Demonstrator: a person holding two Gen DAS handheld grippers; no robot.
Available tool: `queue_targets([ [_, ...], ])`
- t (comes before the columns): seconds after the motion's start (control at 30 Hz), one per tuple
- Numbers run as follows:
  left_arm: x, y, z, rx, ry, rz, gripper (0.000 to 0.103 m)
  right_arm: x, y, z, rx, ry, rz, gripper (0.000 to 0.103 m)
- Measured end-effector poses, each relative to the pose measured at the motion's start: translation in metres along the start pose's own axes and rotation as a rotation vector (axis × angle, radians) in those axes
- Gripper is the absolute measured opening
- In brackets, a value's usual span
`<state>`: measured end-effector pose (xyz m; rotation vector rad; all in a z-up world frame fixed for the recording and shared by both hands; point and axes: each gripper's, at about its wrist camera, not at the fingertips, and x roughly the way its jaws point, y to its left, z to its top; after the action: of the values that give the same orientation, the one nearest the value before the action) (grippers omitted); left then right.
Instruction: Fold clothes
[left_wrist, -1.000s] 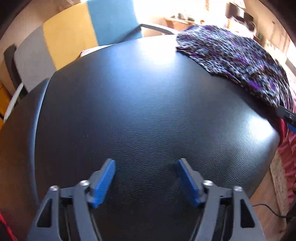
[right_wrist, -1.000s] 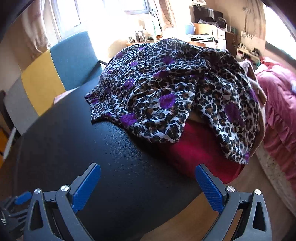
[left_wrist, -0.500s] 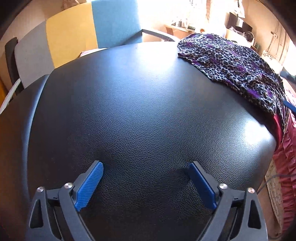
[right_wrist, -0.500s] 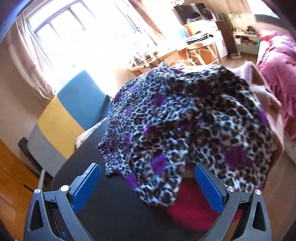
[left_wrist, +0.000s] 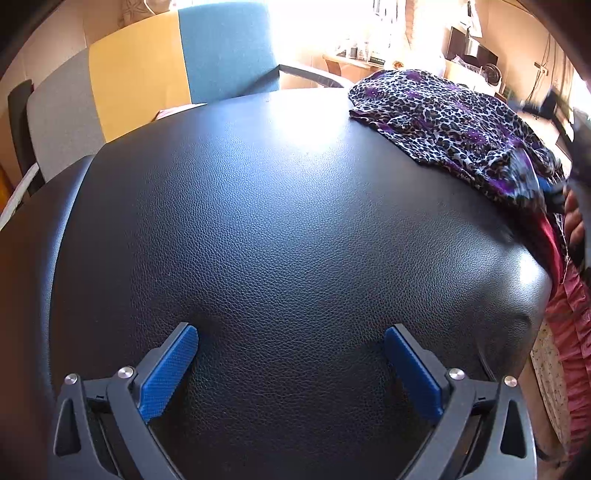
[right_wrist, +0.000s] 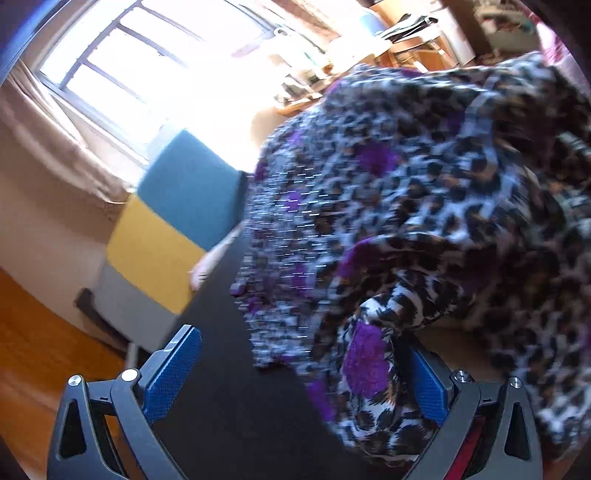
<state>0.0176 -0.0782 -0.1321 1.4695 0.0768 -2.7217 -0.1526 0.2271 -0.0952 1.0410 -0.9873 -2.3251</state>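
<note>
A leopard-print garment with purple blotches lies heaped on the far right of the black leather tabletop. My left gripper hovers low over bare tabletop, open, nothing between its blue pads, well away from the cloth. In the right wrist view the garment fills the right side, blurred by motion. My right gripper is open at the garment's near edge, and a hanging fold lies between its fingers against the right pad. Red cloth shows underneath the garment.
A chair with blue, yellow and grey panels stands behind the table. A hand is at the table's right edge. Pink ruffled bedding hangs on the right. A bright window and a cluttered desk are beyond.
My left gripper has opened wider and stayed over the bare table. My right gripper has moved in and upward to the garment, whose fold now sits between its fingers.
</note>
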Motion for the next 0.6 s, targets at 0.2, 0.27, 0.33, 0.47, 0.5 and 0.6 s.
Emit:
queue_targets([
  [0.2, 0.001, 0.003, 0.000, -0.001, 0.000, -0.005, 0.103, 0.041, 0.029, -0.028, 0.002, 0.184, 0.249, 0.103],
  [0.27, 0.001, 0.003, 0.000, 0.000, 0.001, -0.003, 0.103, 0.035, 0.029, -0.033, -0.013, 0.187, 0.230, 0.103],
  [0.33, 0.001, 0.004, 0.000, -0.002, 0.000, -0.003, 0.103, 0.015, 0.018, -0.028, -0.002, 0.149, 0.210, 0.103],
  [0.47, 0.001, 0.005, 0.000, 0.000, -0.006, 0.000, 0.103, -0.027, -0.005, -0.019, 0.021, 0.074, 0.170, 0.103],
  [0.5, 0.000, 0.005, 0.000, 0.000, -0.008, 0.000, 0.103, -0.039, -0.013, -0.013, 0.034, 0.053, 0.155, 0.103],
  [0.6, 0.000, 0.005, -0.001, 0.001, -0.012, 0.002, 0.103, -0.064, -0.046, 0.005, 0.101, -0.022, 0.105, 0.103],
])
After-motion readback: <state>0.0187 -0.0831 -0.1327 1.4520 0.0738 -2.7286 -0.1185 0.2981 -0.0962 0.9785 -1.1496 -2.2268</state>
